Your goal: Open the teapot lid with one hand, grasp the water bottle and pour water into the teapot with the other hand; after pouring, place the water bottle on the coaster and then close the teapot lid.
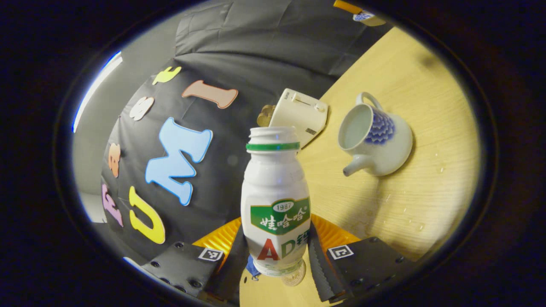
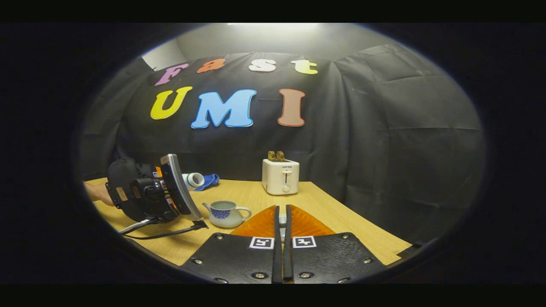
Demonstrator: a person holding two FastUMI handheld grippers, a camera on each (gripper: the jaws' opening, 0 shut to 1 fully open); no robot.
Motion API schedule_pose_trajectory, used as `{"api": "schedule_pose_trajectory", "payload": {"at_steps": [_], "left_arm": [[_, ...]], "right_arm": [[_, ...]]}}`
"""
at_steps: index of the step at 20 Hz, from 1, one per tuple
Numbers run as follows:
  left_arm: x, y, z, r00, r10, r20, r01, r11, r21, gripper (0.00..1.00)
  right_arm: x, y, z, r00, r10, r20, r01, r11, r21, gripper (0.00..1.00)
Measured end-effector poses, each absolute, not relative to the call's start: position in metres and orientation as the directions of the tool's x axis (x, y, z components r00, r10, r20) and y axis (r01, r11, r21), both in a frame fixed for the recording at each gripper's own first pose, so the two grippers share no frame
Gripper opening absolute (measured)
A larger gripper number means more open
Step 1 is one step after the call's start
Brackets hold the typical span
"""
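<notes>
Above the worktop [image 1: 426, 128], the left gripper [image 1: 277, 256] has its fingers clamped on the uncapped water bottle [image 1: 275, 200] beside the open teapot [image 1: 375, 140], the right gripper [image 2: 281, 238] fingers nearly together on something small, possibly the lid; tilting early risks spilling.

Staged recording booth, black cloth wall [image 2: 384, 140] draped behind a wooden tabletop [image 2: 332, 217], household props on it, toaster [image 2: 280, 176], teapot [image 2: 226, 213]

Left gripper [image 1: 277, 251] clamped at lower centre of its view; right gripper [image 2: 281, 221] pressed together — lid hidden.
</notes>
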State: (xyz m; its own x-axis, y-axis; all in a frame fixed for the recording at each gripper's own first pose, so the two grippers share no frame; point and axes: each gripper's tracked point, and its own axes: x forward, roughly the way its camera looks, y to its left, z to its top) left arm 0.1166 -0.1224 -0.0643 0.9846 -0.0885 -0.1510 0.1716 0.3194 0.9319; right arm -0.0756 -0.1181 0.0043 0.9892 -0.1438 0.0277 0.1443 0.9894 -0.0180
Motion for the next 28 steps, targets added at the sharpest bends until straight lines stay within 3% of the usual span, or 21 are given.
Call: {"api": "schedule_pose_trajectory", "payload": {"at_steps": [2,3,8,16,17,18,19,22,23,24,25,26,28], "left_arm": [[0.122,-0.123,-0.071,0.981,-0.084,-0.175,0.192,0.287,0.939,0.74],[0.125,-0.122,-0.073,0.981,-0.075,-0.180,0.194,0.269,0.943,0.79],[0.123,-0.126,-0.069,0.985,-0.065,-0.157,0.166,0.164,0.973,0.80],[0.132,-0.141,-0.067,0.982,-0.079,-0.172,0.175,0.035,0.984,0.75],[0.133,-0.142,-0.067,0.982,-0.077,-0.172,0.174,0.019,0.985,0.80],[0.133,-0.141,-0.067,0.982,-0.073,-0.176,0.177,-0.001,0.984,0.70],[0.134,-0.142,-0.068,0.981,-0.070,-0.181,0.180,-0.018,0.983,0.75],[0.134,-0.144,-0.067,0.981,-0.074,-0.178,0.175,-0.042,0.984,0.75],[0.135,-0.144,-0.067,0.982,-0.073,-0.175,0.172,-0.052,0.984,0.70],[0.137,-0.145,-0.066,0.983,-0.074,-0.169,0.164,-0.065,0.984,0.80],[0.138,-0.145,-0.064,0.984,-0.074,-0.164,0.159,-0.080,0.984,0.74],[0.136,-0.144,-0.065,0.984,-0.072,-0.164,0.157,-0.094,0.983,0.80],[0.135,-0.145,-0.065,0.983,-0.077,-0.168,0.159,-0.112,0.981,0.80]], "right_arm": [[-0.075,-0.119,0.002,0.989,-0.143,0.022,0.143,0.990,-0.016,0.02],[-0.074,-0.119,0.001,0.990,-0.141,0.019,0.141,0.990,-0.015,0.02],[-0.073,-0.119,-0.001,0.990,-0.139,0.016,0.139,0.990,-0.012,0.02],[-0.076,-0.122,0.002,0.989,-0.145,0.024,0.146,0.989,-0.008,0.01],[-0.077,-0.121,0.002,0.989,-0.144,0.024,0.144,0.990,-0.006,0.01],[-0.077,-0.121,0.002,0.990,-0.143,0.022,0.143,0.990,-0.005,0.01],[-0.077,-0.121,0.003,0.990,-0.142,0.021,0.142,0.990,-0.006,0.01],[-0.078,-0.122,0.002,0.989,-0.143,0.022,0.144,0.990,-0.010,0.01],[-0.079,-0.123,0.003,0.989,-0.147,0.025,0.147,0.989,-0.004,0.01],[-0.079,-0.125,0.004,0.988,-0.150,0.028,0.150,0.989,0.001,0.02],[-0.079,-0.125,0.004,0.988,-0.153,0.029,0.153,0.988,0.000,0.01],[-0.079,-0.125,0.004,0.988,-0.153,0.030,0.153,0.988,0.001,0.02],[-0.079,-0.123,0.004,0.989,-0.149,0.027,0.149,0.989,0.001,0.02]]}}
